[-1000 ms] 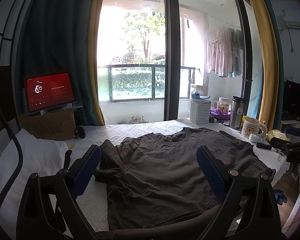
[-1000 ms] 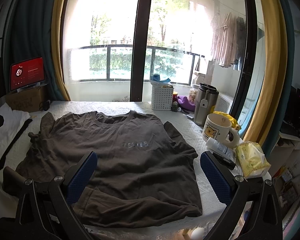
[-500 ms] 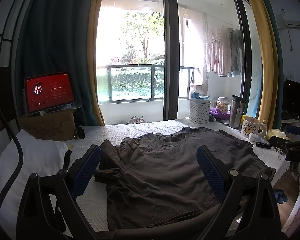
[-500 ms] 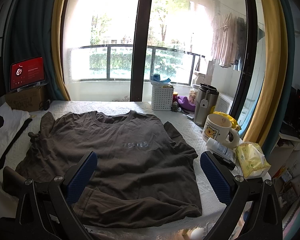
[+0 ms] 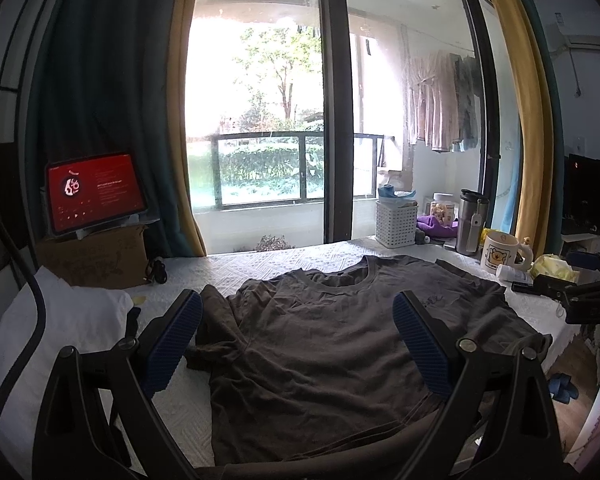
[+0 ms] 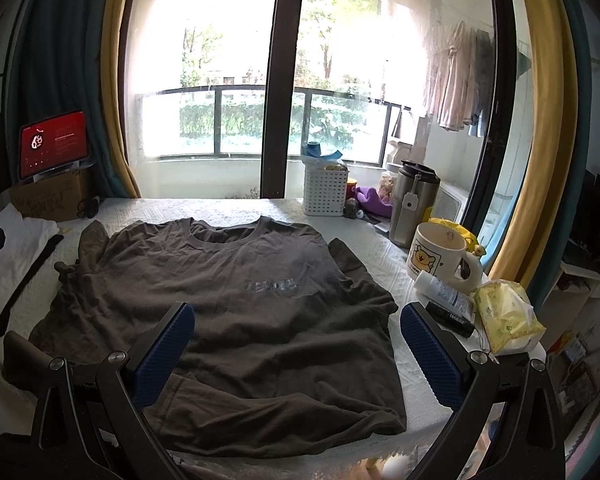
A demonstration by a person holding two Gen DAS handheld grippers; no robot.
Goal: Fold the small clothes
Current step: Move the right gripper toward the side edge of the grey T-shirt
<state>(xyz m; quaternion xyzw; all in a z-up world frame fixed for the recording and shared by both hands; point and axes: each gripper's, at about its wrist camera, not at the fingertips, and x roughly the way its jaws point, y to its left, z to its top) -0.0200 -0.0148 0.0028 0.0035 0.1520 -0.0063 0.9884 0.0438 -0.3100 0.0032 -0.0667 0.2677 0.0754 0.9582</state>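
A dark grey-brown T-shirt [image 5: 324,344] lies spread flat, front up, on the white quilted surface [image 5: 260,264], neck toward the window. It also shows in the right wrist view [image 6: 240,304], with its left sleeve bunched. My left gripper [image 5: 298,328] is open and empty, held above the shirt's lower left part. My right gripper [image 6: 298,340] is open and empty, above the shirt's lower right part. The right gripper's body shows at the right edge of the left wrist view [image 5: 580,300].
A white folded garment [image 5: 56,328] lies at the left. A cardboard box with a red-screen tablet [image 5: 94,194] stands at the back left. At the right stand a white basket [image 6: 326,190], steel tumbler [image 6: 414,206], mug [image 6: 440,254], tube and tissue pack [image 6: 506,314].
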